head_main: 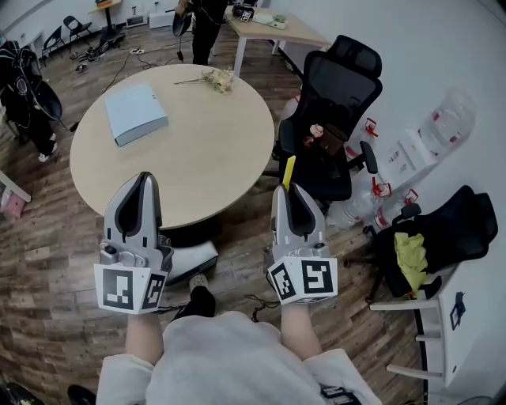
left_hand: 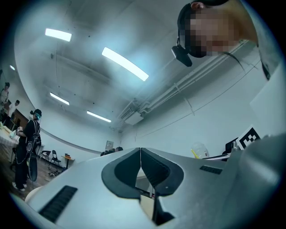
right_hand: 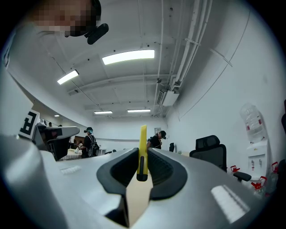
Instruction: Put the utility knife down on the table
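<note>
A yellow utility knife (head_main: 288,171) (right_hand: 142,152) stands upright between the jaws of my right gripper (head_main: 292,188) (right_hand: 142,157), which is shut on it, its tip poking above the jaw ends. That gripper hovers off the right front edge of the round wooden table (head_main: 182,138), pointing up. My left gripper (head_main: 141,179) (left_hand: 140,154) is shut with nothing in it, its jaws pressed together, held over the table's near edge.
A light blue box (head_main: 134,112) and a sprig of dried flowers (head_main: 215,78) lie on the table. A black office chair (head_main: 332,119) stands right of the table, a second chair with a yellow cloth (head_main: 411,259) further right. People stand at the far desk (head_main: 273,24).
</note>
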`<state>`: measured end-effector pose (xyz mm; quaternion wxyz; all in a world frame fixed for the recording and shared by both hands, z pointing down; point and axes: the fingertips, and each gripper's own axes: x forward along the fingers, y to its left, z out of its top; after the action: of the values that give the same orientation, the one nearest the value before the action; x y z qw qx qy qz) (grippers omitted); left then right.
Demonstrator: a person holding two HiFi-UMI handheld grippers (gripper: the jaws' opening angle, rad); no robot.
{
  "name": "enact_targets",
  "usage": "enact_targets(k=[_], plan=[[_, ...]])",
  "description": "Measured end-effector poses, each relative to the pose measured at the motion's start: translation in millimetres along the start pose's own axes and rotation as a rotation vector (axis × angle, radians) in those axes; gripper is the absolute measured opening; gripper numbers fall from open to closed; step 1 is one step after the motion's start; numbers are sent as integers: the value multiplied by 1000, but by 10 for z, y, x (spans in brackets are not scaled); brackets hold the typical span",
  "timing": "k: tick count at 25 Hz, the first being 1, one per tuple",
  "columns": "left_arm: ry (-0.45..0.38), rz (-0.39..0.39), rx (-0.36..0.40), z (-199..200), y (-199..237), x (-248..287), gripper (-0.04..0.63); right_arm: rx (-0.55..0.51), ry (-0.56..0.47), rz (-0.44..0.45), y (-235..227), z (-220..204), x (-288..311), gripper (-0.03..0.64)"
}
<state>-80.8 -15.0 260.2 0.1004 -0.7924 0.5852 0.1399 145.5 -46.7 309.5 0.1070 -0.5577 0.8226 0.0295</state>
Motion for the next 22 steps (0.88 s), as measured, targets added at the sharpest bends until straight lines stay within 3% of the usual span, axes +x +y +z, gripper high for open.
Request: enact_targets(k=[11,22], plan=[[-10,-20,-8,-237,677,753,11,-10,-19,-27,18,-148,940,74],[-12,-92,-48,-537,1051,1259,11,-44,-5,-85,36,-324,1455,74]])
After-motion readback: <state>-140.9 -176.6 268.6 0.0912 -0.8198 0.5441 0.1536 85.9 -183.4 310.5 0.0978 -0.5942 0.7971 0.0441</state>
